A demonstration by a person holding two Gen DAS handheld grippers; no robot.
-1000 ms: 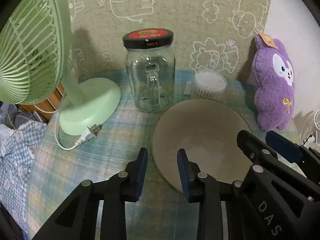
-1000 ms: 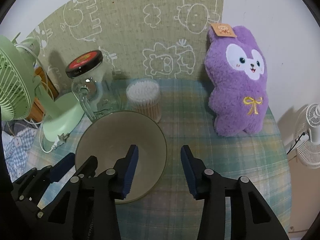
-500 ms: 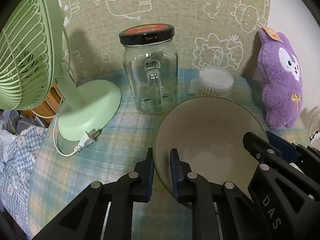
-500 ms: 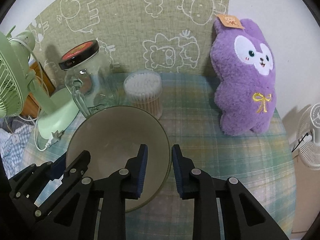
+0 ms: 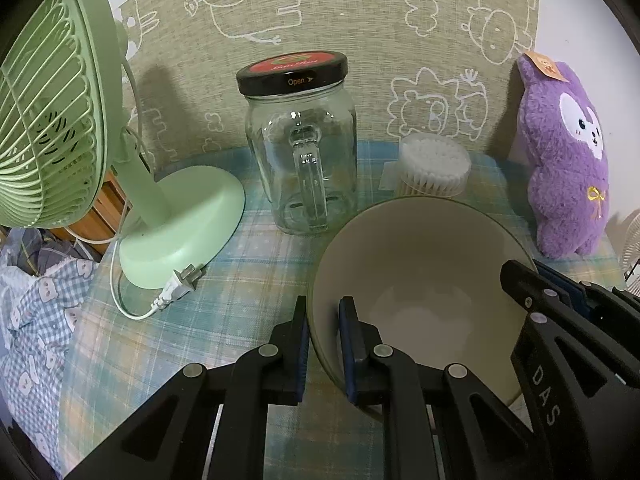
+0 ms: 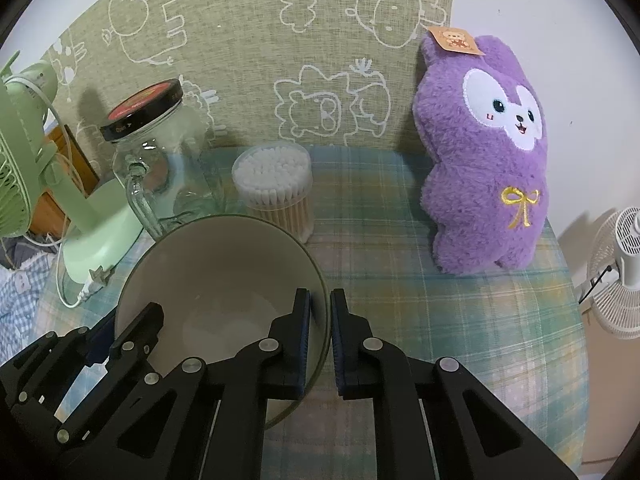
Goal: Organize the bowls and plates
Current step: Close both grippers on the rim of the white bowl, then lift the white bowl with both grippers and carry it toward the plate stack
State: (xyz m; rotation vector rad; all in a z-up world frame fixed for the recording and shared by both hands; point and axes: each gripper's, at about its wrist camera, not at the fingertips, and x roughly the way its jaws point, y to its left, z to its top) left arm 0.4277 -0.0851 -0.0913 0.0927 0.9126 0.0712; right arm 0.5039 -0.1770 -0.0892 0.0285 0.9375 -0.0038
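- My left gripper [image 5: 324,344]: fingers [image 5: 299,354] clenched on the bowl's near-left rim, one pad outside the wall, the other inside.
- My right gripper [image 6: 319,342]: fingers [image 6: 301,344] clenched on the bowl's right rim, left pad inside, right pad outside. In the left wrist view this gripper shows at the bowl's far-right edge.
- Bowl [image 5: 424,264]: pale, round and empty, on the desk between my two grippers, gripped on opposite sides. I cannot tell whether its base touches the cloth.
- Desk [image 6: 460,320]: covered with a blue-green checked cloth, carrying everything below.
- Plug [image 5: 180,284]: white, with its cord, lying on the cloth left of the bowl, just beside the fan base.
- Green fan [image 5: 48,120]: upright at far left; its round base rests on the cloth and its grille fills the upper-left corner of the left wrist view.
- Jar [image 5: 304,152]: clear glass with a handle facing me, black lid with a red top, upright just behind the bowl's left side.
- Swab tub [image 6: 274,188]: clear cylinder of cotton swabs, upright just behind the bowl, right of the jar.
- Purple plush [image 6: 484,152]: standing at far right against the wall, a tag on its ear, well apart from the bowl.
- Backdrop [image 6: 256,52]: beige cloth with white animal outlines, behind all of the above.
- White fan [image 6: 620,268]: beyond the desk's right edge.
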